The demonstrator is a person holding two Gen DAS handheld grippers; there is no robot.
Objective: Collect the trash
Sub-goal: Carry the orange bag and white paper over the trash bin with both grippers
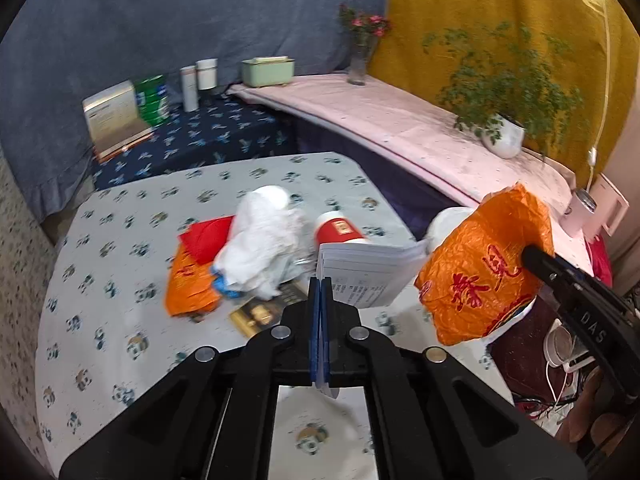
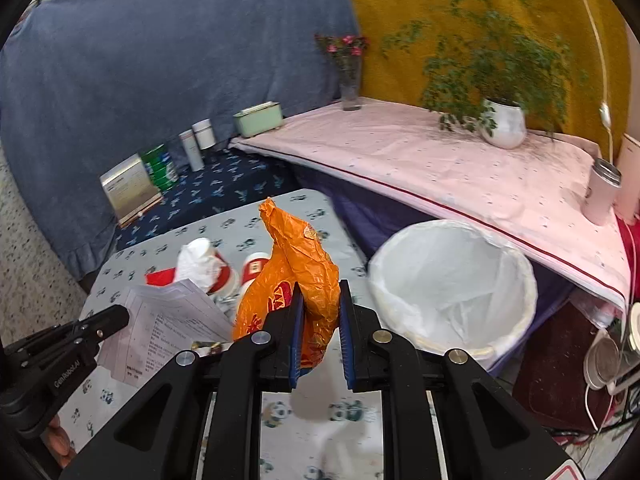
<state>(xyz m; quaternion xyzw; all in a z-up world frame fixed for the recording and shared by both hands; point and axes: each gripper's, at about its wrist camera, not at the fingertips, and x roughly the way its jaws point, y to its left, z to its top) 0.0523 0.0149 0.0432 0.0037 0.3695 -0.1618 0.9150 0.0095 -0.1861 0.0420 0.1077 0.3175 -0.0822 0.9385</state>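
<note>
Your right gripper [image 2: 320, 320] is clamping a crumpled orange plastic bag with red printing [image 2: 298, 268], its blue-padded jaws pinching the bag low on its body while the twisted top is standing up above the fingers. Your left gripper [image 1: 320, 312] is pressed fully shut on a stapled sheaf of white printed paper [image 1: 368, 276], which is fanning out forward and to the right of its tips.

The relation that matters now: the round white-lined waste bin [image 2: 516, 320] is sitting off the table's right edge, just right of and slightly beyond your right gripper, its mouth facing up and unobstructed. Your right hand is the nearer one; your left is holding well to the left, over the panda-print tablecloth [image 1: 120, 320].

Both grippers are tilting downward and forward, held above the table. The bag's long axis is running roughly upright, so it looks likely to drop cleanly once it is over the rim.

More litter is lying on the table: a wad of white tissue [image 1: 264, 240], a red-and-white paper cup [image 1: 340, 230] and a second orange wrapper [image 1: 190, 284].
</note>
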